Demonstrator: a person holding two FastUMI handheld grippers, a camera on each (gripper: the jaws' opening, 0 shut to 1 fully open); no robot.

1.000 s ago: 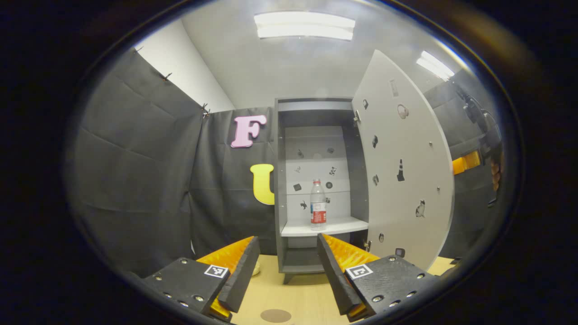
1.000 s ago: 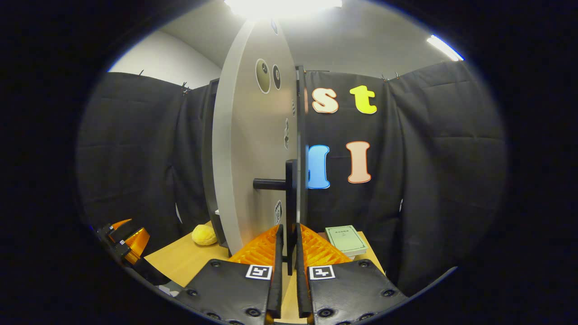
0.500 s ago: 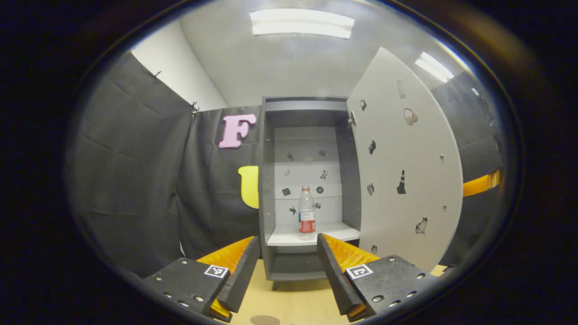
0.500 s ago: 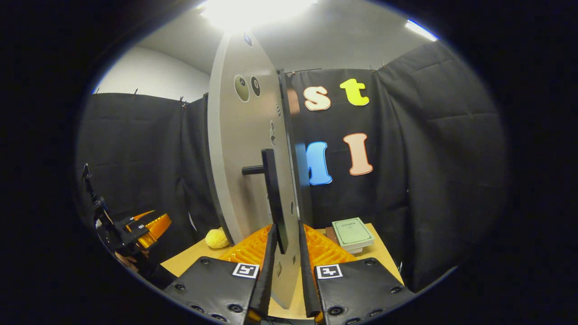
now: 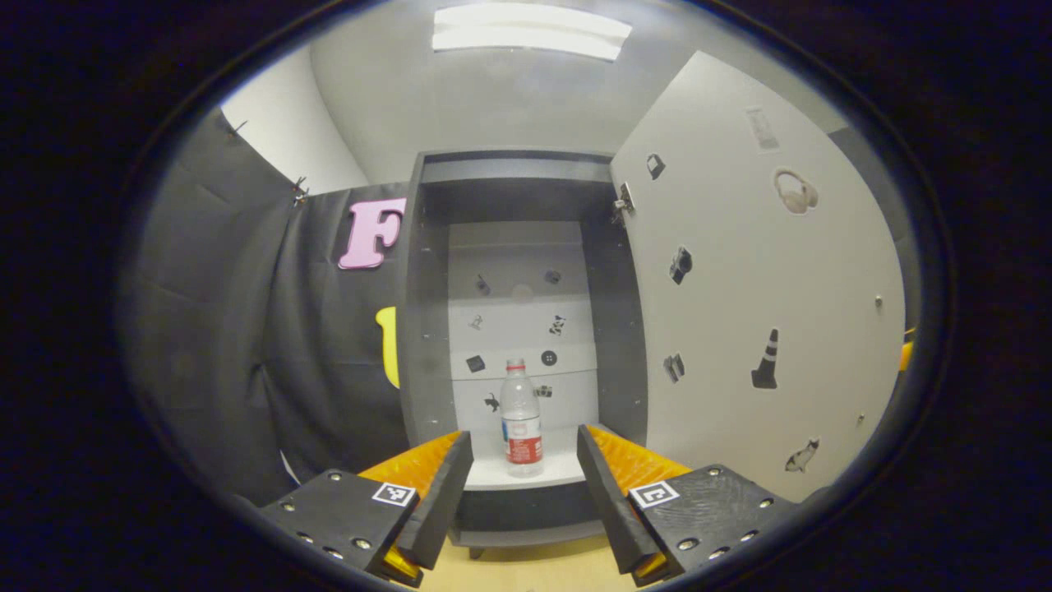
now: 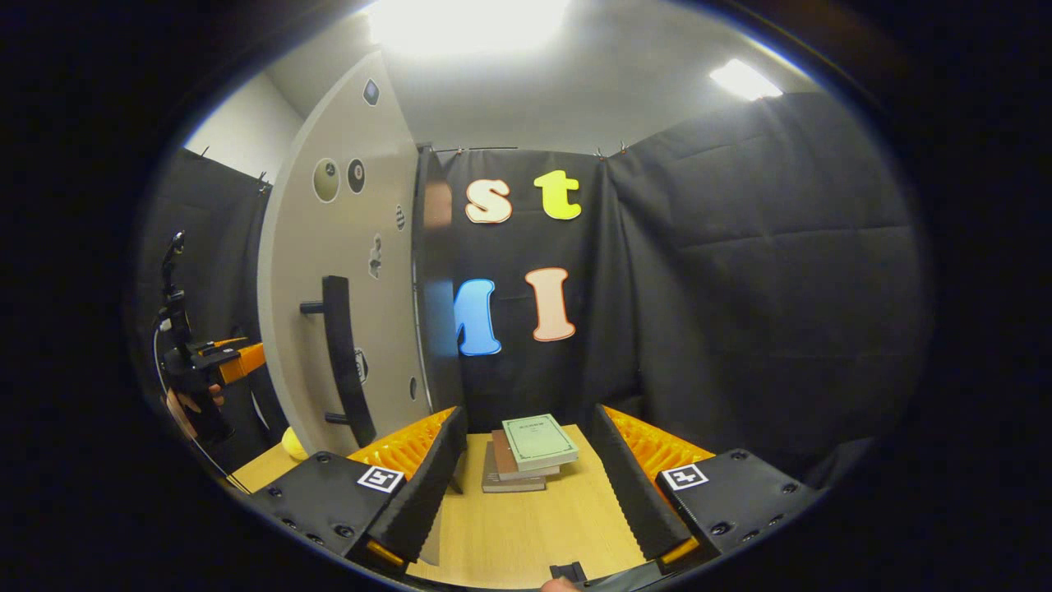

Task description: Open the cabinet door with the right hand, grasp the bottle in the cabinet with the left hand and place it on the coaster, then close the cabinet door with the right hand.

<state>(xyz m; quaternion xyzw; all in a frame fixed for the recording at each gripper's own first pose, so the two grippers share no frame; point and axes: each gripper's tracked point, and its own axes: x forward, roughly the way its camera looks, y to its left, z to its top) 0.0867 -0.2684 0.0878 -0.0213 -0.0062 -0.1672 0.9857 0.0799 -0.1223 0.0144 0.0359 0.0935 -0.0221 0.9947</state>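
The grey cabinet [image 5: 423, 329] stands with its door [image 5: 740, 288] swung wide to the right. A clear bottle [image 5: 522, 423] with a red label and white cap stands upright on the white shelf [image 5: 501, 473] inside. My left gripper [image 5: 523, 437] is open and lined up with the bottle, still short of it. In the right gripper view the door [image 6: 345, 271] is at the left with its dark bar handle [image 6: 339, 353]. My right gripper [image 6: 528, 415] is open, right of the handle, holding nothing. The left gripper [image 6: 226, 362] and a hand show beyond the door.
Stacked books [image 6: 530, 448] lie on the wooden table [image 6: 526, 526] ahead of the right gripper, near the black cloth wall. A yellow object [image 6: 292, 442] sits on the table by the door's bottom edge. Small stickers dot the door and the cabinet's back panel.
My right gripper let go of the door handle, opened, and turned right toward the books. The door swung wider. My left gripper moved closer to the cabinet and bottle.
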